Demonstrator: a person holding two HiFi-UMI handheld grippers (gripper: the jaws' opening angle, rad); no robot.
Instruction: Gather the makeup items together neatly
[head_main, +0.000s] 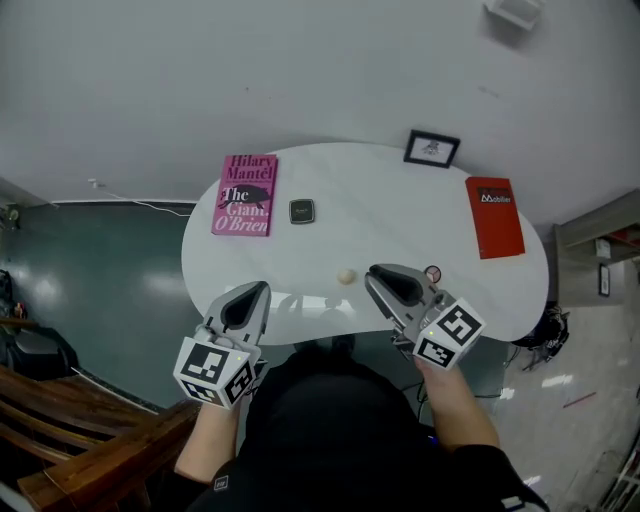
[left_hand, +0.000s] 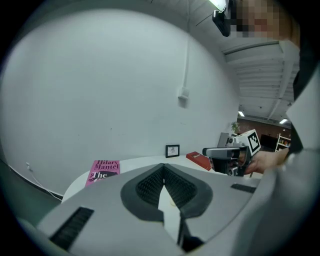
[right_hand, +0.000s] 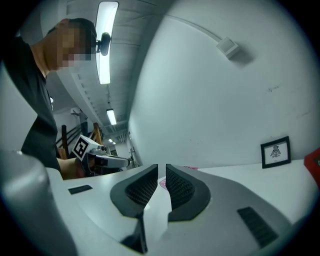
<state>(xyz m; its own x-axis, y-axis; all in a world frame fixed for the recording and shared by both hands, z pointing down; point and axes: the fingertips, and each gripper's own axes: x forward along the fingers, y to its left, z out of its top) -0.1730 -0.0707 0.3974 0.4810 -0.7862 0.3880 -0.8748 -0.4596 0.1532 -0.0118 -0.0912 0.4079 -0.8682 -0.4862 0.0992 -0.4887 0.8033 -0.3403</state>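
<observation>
On the white table (head_main: 400, 215) lie three small makeup items. A dark square compact (head_main: 302, 211) sits near the pink book, a small beige round sponge (head_main: 347, 276) is near the front edge, and a small round pinkish case (head_main: 432, 273) lies beside my right gripper. My left gripper (head_main: 263, 287) (left_hand: 163, 167) hovers over the table's front left edge, shut with nothing in it. My right gripper (head_main: 372, 270) (right_hand: 161, 167) is just right of the sponge, its jaws nearly touching and empty. Each gripper view shows the other gripper (left_hand: 227, 155) (right_hand: 100, 157) across the table.
A pink book (head_main: 245, 194) (left_hand: 102, 170) lies at the table's left, a red book (head_main: 495, 216) (left_hand: 199, 159) at its right. A small black picture frame (head_main: 432, 148) (left_hand: 172, 150) (right_hand: 275, 151) stands at the back by the white wall. Wooden furniture (head_main: 70, 420) is at lower left.
</observation>
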